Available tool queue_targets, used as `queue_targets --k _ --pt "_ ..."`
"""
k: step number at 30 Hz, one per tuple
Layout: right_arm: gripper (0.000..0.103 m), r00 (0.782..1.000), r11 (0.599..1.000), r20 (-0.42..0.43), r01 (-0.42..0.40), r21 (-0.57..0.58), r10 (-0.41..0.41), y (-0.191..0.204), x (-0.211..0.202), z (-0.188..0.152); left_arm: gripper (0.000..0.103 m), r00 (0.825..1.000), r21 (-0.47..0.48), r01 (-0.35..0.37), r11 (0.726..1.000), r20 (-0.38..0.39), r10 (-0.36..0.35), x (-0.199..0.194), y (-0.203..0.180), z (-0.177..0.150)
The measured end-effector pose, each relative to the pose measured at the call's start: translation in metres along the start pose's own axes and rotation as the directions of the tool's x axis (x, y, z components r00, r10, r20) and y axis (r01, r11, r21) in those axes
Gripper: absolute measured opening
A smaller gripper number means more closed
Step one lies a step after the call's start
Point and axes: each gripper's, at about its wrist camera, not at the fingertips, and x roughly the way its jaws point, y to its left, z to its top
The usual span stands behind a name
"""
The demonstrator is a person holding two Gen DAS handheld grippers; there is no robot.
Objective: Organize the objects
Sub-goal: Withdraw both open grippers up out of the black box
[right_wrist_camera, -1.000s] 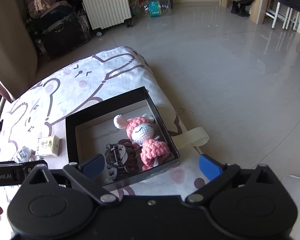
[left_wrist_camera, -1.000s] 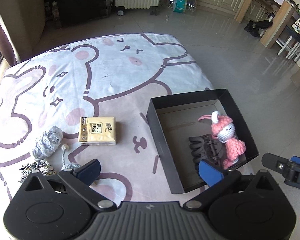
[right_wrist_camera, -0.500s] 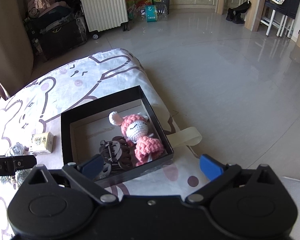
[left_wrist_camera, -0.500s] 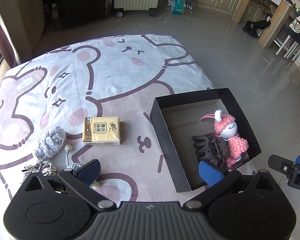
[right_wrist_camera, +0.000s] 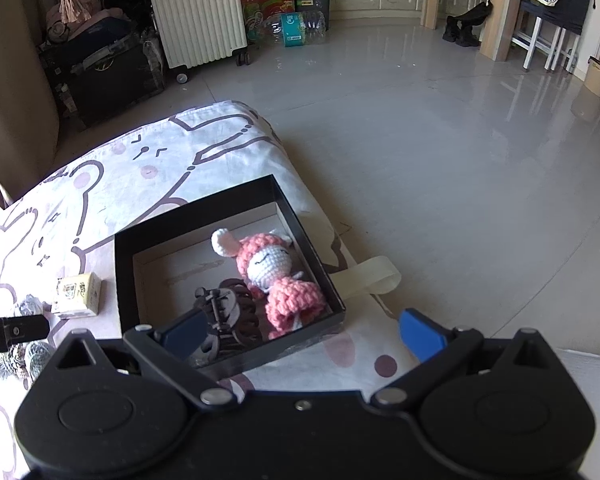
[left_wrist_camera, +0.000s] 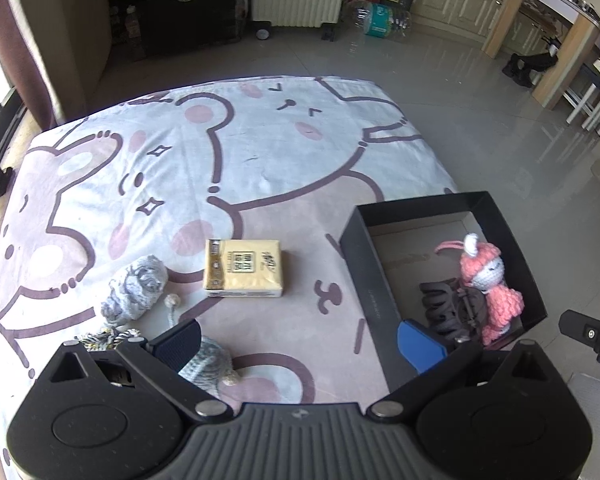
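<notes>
Both claws hang above the table w/ fingers spread wide, nothing in either: left claw (left_wrist_camera: 298,334), right claw (right_wrist_camera: 302,328). Black box (left_wrist_camera: 374,300) sits at the table's edge nearest the open floor, already holding the pink crochet doll (right_wrist_camera: 278,268) and a dark hair clip (right_wrist_camera: 228,312) touching beside it. Left of the box, well apart: yellow tissue pack (left_wrist_camera: 243,268). Further left of the box, a grey knit bundle (left_wrist_camera: 134,286), and near it a striped cord bit (left_wrist_camera: 108,336) and a grey knit piece w/ bead string (left_wrist_camera: 204,360) right under the left claw.

Risks, imo: box is right at the cloth's edge, so a nudge from the right claw could tip it to the floor. Bead string may snag or drag its neighbours. Soft knits could slip a shallow pinch. Tissue pack is wide, so a corner grab could let it twist out
</notes>
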Motion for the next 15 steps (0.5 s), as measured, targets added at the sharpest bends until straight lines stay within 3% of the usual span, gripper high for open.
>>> queue_targets --k 15 --pt "0.103 0.993 0.986 0.01 -0.119 -0.114 0.121 0.084 0.013 0.019 0.103 0.996 -0.168 -0.09 0.982 -0.004 0.091 -0.006 0.087 -0.003"
